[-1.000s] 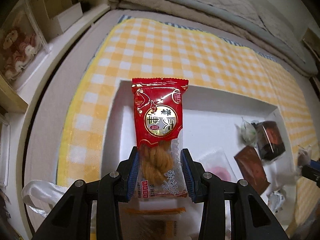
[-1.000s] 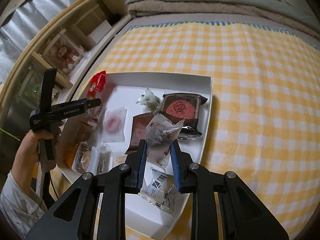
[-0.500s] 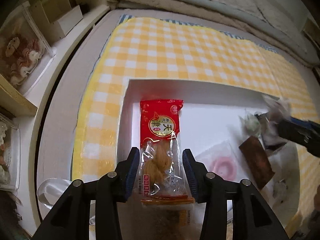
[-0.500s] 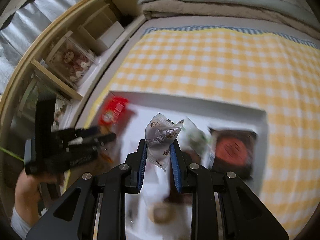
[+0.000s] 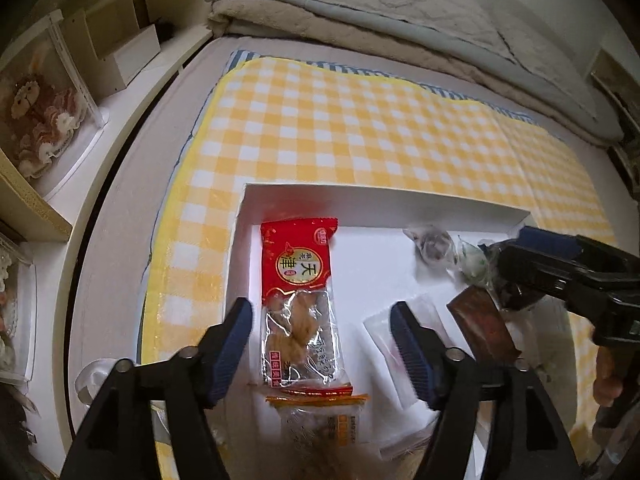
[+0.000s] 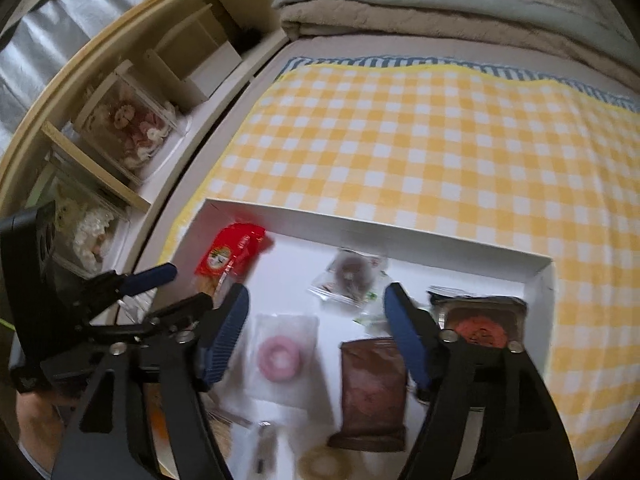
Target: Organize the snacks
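Note:
A white tray lies on a yellow checked cloth. In the left wrist view my left gripper is open around a red packet of twisted fried dough that lies flat in the tray's left part. In the right wrist view my right gripper is open and empty above the tray. A small clear-wrapped snack lies near the tray's far wall, just beyond its fingers. The same snack shows in the left wrist view, with the right gripper's fingers beside it.
The tray also holds a pink ring sweet in a clear wrapper, a brown packet, a dark boxed cake, a green-white candy and an orange-edged packet. Wooden shelves stand left; folded blankets lie behind.
Both grippers have opened. The left one let the red packet down flat in the tray. The right one carried its small snack left to the tray's far wall and let it go.

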Motion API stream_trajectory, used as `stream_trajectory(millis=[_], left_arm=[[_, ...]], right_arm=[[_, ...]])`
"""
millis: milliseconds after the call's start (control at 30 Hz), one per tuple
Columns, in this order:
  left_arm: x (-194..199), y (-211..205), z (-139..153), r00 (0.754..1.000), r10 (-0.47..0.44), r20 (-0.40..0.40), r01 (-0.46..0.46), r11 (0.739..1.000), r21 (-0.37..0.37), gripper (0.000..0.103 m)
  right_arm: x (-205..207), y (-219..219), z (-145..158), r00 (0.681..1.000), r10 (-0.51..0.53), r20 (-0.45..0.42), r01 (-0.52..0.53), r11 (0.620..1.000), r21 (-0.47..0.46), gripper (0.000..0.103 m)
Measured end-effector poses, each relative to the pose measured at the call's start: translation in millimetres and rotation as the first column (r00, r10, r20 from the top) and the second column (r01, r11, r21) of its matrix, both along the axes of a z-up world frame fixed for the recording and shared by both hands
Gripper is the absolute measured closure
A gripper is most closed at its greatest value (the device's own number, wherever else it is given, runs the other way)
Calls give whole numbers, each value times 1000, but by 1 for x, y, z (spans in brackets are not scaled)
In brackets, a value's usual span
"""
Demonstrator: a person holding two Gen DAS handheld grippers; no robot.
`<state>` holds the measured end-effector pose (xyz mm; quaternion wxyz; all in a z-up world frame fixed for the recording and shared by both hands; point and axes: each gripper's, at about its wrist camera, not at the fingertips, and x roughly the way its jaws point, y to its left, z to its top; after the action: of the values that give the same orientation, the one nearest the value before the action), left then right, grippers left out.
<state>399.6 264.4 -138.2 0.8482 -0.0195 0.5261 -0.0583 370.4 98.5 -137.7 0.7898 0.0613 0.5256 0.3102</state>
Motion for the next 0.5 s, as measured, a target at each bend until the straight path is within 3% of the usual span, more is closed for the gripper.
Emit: stream_trajectory(millis=[100,133,167,500], left_arm=[[-4,-2,2,1000,-12,0,12,1000,0,11],[-5,-3,3,1000,-18,2,18,1000,0,2],[-8,-3,5,1000,-24,6,24,1000,-3,0],[-29,-11,32,998,-37,56,38,999,-24,0]], right_arm=[[-4,-10,3,1000,-8,15,8,1000,-2,3],[-6,-14,5,1000,-15,22,15,1000,1,0],[-7,-17,7,999,-19,31,19,1000,1,0],[-22,-36,30,995,-64,74,66,998,-19,0]])
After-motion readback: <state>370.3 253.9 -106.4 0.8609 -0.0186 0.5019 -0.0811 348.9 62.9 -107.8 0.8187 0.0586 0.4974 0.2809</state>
